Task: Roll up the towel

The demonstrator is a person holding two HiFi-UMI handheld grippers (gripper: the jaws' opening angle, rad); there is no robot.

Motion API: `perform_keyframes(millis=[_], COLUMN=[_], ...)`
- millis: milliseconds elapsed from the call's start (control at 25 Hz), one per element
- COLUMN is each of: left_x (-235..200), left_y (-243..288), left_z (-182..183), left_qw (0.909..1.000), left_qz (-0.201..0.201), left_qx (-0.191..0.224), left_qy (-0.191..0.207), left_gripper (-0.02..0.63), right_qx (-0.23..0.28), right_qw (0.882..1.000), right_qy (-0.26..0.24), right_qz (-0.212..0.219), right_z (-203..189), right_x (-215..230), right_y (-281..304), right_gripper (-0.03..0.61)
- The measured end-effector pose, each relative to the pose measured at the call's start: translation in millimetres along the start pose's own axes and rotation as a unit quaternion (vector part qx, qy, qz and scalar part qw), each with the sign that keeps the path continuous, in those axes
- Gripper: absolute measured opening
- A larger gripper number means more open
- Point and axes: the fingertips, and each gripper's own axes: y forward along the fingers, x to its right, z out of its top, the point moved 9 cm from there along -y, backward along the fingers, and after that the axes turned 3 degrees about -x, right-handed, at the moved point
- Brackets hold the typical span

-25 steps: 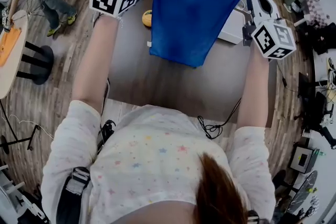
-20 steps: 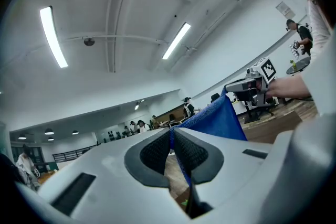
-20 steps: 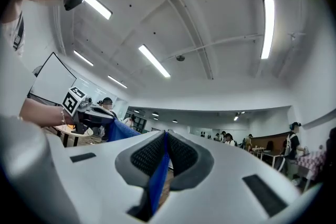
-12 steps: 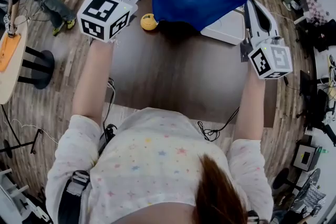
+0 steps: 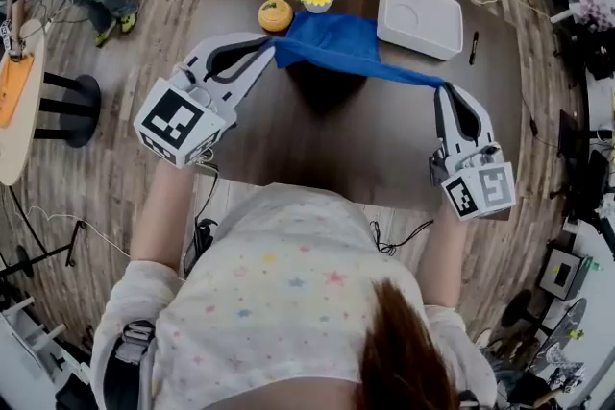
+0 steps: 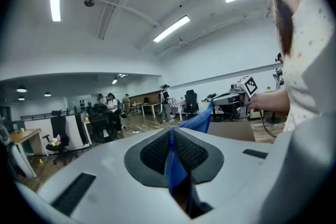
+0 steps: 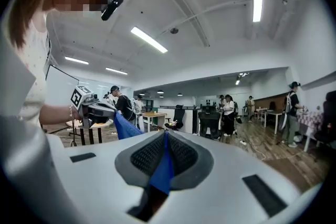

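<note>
**Towel held taut, not yet laid**

The left tool [image 5: 270, 51] and right tool [image 5: 440, 91] each pinch a corner of the towel [image 5: 332, 41]. It stretches between them, sagging over the worktop [image 5: 375, 144]. The step in hand looks like spreading. The next move probably calls for lowering both corners evenly, laying the towel flat before any rolling.

The location is an open-plan office or lab workspace. Indicators are ceiling strip lights [image 7: 148, 39], desks [image 7: 150, 114], office chairs [image 6: 190, 100], standing people [image 7: 226, 109], and loose cables [image 5: 389, 238] on a wood-plank floor [image 5: 115, 158].
</note>
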Motion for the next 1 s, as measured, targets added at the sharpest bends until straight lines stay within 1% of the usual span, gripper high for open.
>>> perform_keyframes(millis=[160, 280, 400, 480, 640, 800, 920, 1000], left_x=[22.7, 34.3, 42.2, 43.6, 41.1, 38.7, 38.5, 36.1], left_y=[-7.6, -13.2, -18.7, -18.1, -8.6, 0.0, 6.2, 11.4], left_z=[-32.4, -48.4, -58.5, -66.4, -84.4, -100.3, -109.1, -114.7], left_qw=[0.9986, 0.996, 0.994, 0.993, 0.9918, 0.9892, 0.9884, 0.9875], left_qz=[-0.027, -0.039, -0.044, -0.044, -0.039, -0.046, -0.049, -0.049], left_qx=[-0.03, -0.035, -0.035, -0.042, -0.064, -0.081, -0.092, -0.095], left_qy=[-0.033, -0.073, -0.093, -0.101, -0.103, -0.113, -0.11, -0.116], left_gripper=[0.029, 0.029, 0.029, 0.029, 0.029, 0.029, 0.029, 0.029], right_qx=[-0.025, -0.052, -0.068, -0.078, -0.098, -0.119, -0.125, -0.127], right_qw=[0.999, 0.997, 0.996, 0.995, 0.993, 0.991, 0.99, 0.99], right_qy=[0.039, 0.049, 0.053, 0.055, 0.058, 0.06, 0.062, 0.06], right_qz=[0.0, 0.005, 0.01, 0.013, 0.017, 0.019, 0.016, 0.014], right_z=[-22.1, -34.4, -42.6, -49.6, -64.9, -77.8, -84.8, -89.4], right_x=[-10.5, -16.2, -19.8, -20.7, -18.1, -11.5, -5.9, -2.4], right_y=[-15.2, -21.4, -27.8, -25.1, -8.7, 6.9, 14.2, 20.5], right_gripper=[0.015, 0.015, 0.015, 0.015, 0.015, 0.015, 0.015, 0.015])
